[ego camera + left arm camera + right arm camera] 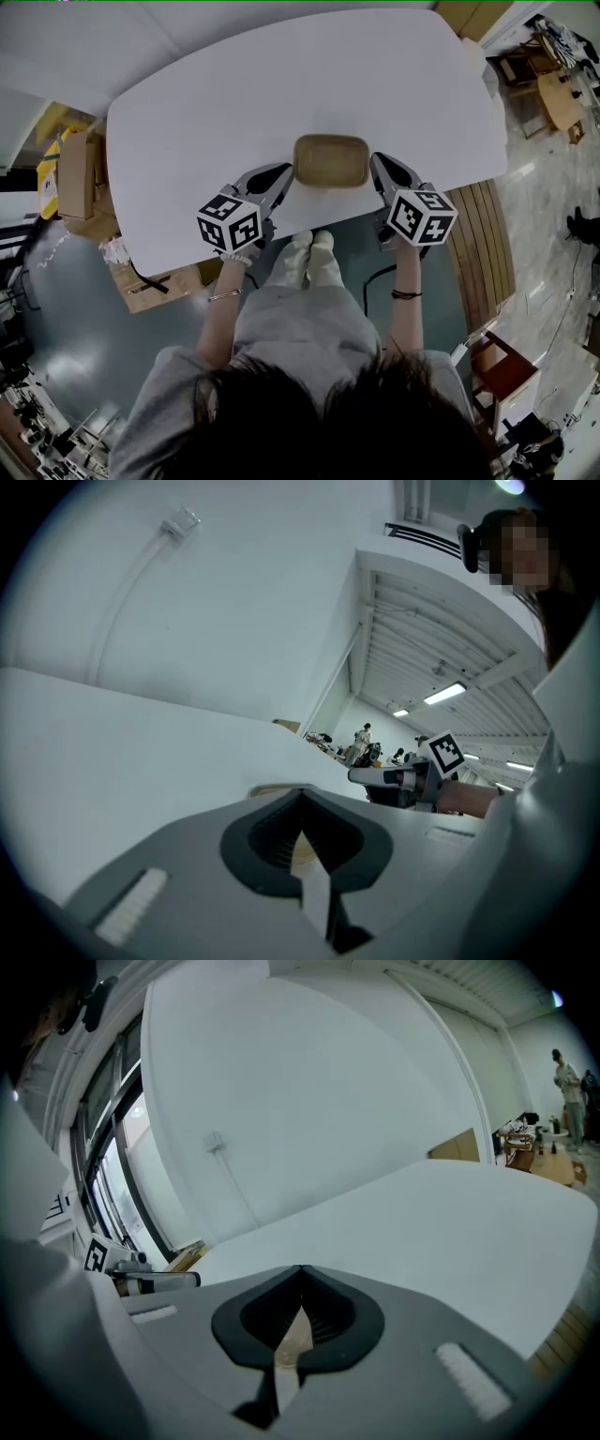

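The tan tray (331, 161) is set on the white table (234, 94), close to the near edge and directly in front of the person. Its long axis is laid across the body, left to right, so one short end is presented to each gripper. The left gripper (284, 176) is placed at the tray's left end and the right gripper (379, 170) at its right end; the two are matched in reach, neither being nearer than the other. In the left gripper view the jaws are seen drawn almost together on a thin tan sliver (302, 853), which is taken to be the tray's rim, though little of it is shown. The same is seen in the right gripper view (294, 1335): the jaws are pinched on a narrow tan edge. The tray thus lies between the grippers, inward of each.
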The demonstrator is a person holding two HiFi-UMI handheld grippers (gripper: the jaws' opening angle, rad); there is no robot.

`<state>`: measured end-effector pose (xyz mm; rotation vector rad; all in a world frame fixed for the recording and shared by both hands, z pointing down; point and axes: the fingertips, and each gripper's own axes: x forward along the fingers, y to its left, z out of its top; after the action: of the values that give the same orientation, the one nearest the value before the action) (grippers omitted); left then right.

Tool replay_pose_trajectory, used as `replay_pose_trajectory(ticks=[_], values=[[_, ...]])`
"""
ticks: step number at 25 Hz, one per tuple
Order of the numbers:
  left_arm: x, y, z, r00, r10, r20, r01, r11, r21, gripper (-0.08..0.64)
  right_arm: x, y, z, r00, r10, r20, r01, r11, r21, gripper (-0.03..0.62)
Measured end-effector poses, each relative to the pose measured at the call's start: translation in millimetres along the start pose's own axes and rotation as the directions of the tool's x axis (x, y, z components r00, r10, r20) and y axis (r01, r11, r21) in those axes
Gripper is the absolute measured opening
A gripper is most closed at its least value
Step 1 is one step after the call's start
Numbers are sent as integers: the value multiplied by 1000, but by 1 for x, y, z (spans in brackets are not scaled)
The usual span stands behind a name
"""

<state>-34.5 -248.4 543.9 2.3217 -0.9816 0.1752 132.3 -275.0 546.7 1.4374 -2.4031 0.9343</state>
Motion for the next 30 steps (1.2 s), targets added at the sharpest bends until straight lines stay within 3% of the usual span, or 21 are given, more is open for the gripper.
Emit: replay_pose_trajectory(ticks=[10,13,30], values=[[4,10,-10,1000,14,-14,-14,999,-30,-5,10,-16,-21,992,-82,-93,83,997,-1,14],[4,9,-14,1000,14,-21,-15,999,-39,-5,11,-22,-25,989,-102,-103,105,994,21,54],[7,8,-22,999,21,-25,-23,997,-70,-5,21,-34,-48,978,-127,-167,141,987,77,77]])
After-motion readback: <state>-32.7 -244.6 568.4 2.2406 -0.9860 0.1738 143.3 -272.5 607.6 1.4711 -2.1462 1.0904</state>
